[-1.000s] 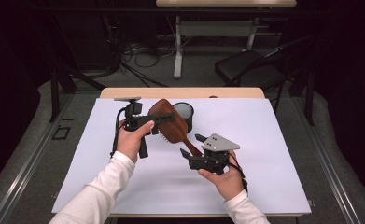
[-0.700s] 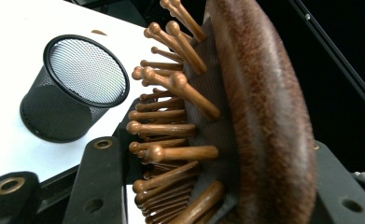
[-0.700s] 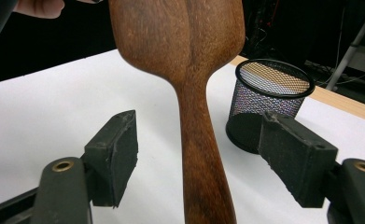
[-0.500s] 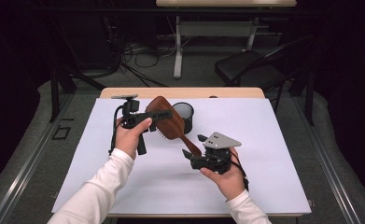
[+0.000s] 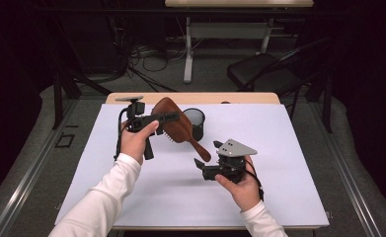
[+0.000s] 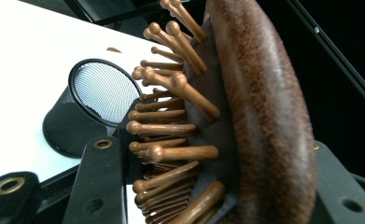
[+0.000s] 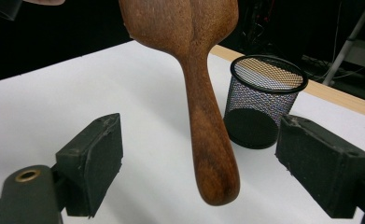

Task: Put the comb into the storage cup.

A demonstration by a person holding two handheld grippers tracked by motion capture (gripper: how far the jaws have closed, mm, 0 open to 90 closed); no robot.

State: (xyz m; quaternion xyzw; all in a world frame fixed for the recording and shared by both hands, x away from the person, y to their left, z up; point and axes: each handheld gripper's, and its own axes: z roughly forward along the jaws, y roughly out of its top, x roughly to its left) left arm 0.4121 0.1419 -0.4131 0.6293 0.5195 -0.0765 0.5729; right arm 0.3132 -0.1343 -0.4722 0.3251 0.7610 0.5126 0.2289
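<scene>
A brown wooden hairbrush (image 5: 173, 126) hangs above the white mat, bristles facing down and toward the person. My left gripper (image 5: 167, 118) is shut on its oval head (image 6: 259, 116), one jaw among the wooden pins and the other on the back. The handle (image 7: 208, 130) slopes down to my right gripper (image 5: 201, 165). That gripper's jaws have just been opening. The handle's tip sits between the pads (image 7: 94, 156), touching neither, so the right gripper (image 7: 210, 161) is open.
A black mesh cup (image 5: 195, 122) stands upright just behind the brush, also seen in the gripper views (image 7: 264, 100) (image 6: 91, 107). The white mat (image 5: 289, 148) covers the table, with a wooden edge (image 5: 240, 98) at the back. A dark chair and cables lie beyond.
The right gripper's jaws have spread wider, away from the brush handle. The brush stays in the left gripper, and both hands have barely moved.
</scene>
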